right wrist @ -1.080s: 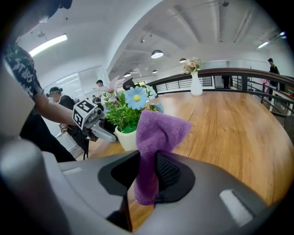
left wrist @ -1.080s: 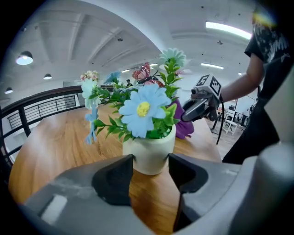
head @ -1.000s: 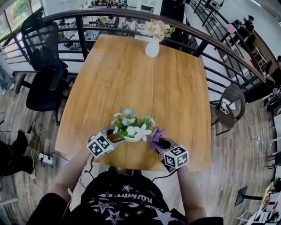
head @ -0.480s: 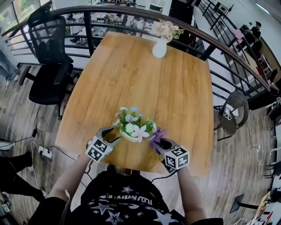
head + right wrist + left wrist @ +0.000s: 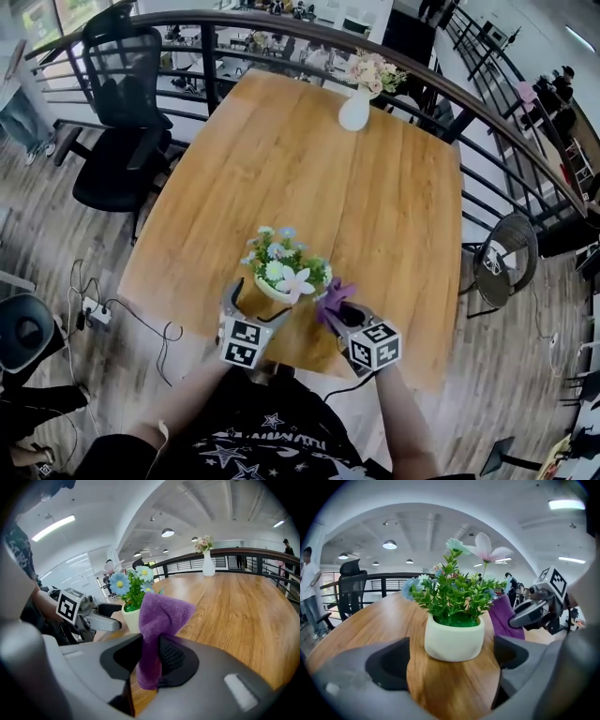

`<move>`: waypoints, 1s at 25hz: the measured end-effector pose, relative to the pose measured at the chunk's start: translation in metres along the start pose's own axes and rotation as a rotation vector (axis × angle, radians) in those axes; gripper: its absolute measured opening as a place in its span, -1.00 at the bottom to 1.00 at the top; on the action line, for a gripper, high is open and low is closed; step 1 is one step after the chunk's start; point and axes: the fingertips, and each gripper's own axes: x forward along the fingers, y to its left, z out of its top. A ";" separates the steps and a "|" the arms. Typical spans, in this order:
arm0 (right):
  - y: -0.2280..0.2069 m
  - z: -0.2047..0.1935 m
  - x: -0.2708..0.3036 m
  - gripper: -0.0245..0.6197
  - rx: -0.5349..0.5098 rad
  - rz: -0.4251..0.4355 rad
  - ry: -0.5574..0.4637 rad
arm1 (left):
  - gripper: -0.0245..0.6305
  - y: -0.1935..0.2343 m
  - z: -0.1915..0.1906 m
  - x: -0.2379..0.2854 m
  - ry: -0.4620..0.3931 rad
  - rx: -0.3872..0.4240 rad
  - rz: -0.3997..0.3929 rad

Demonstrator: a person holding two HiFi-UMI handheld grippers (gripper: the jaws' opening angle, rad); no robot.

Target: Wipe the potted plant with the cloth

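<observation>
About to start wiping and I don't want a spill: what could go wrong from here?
The left tool has just been opening its jaws. The pot stands between them untouched, so a push from the purple cloth in the right tool could slide or tip it. The pot sits near the table's near edge and might be nudged off. The tall pink flower could snag the cloth.

Setting: office mezzanine, probably open-plan. Evidence: black mesh swivel chair (image 5: pixel 127 66), upper left; curved black railing (image 5: pixel 208 80) across the top; wooden table (image 5: pixel 375 216), centre; plank floor (image 5: pixel 525 366), lower right; round ceiling lamps (image 5: pixel 390 544); glass partitions (image 5: pixel 86 559), left.
</observation>
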 end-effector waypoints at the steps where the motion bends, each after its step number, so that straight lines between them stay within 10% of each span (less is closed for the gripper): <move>1: -0.001 0.000 -0.001 -0.62 -0.003 -0.001 -0.001 | 0.80 0.000 0.002 0.003 0.000 -0.019 0.023; 13: -0.018 0.015 0.004 -0.62 -0.042 -0.019 0.004 | 0.80 0.001 0.010 0.030 0.002 0.003 0.137; 25: -0.033 0.041 0.027 -0.62 -0.142 0.024 0.035 | 0.59 0.001 0.009 0.030 0.012 0.108 -0.008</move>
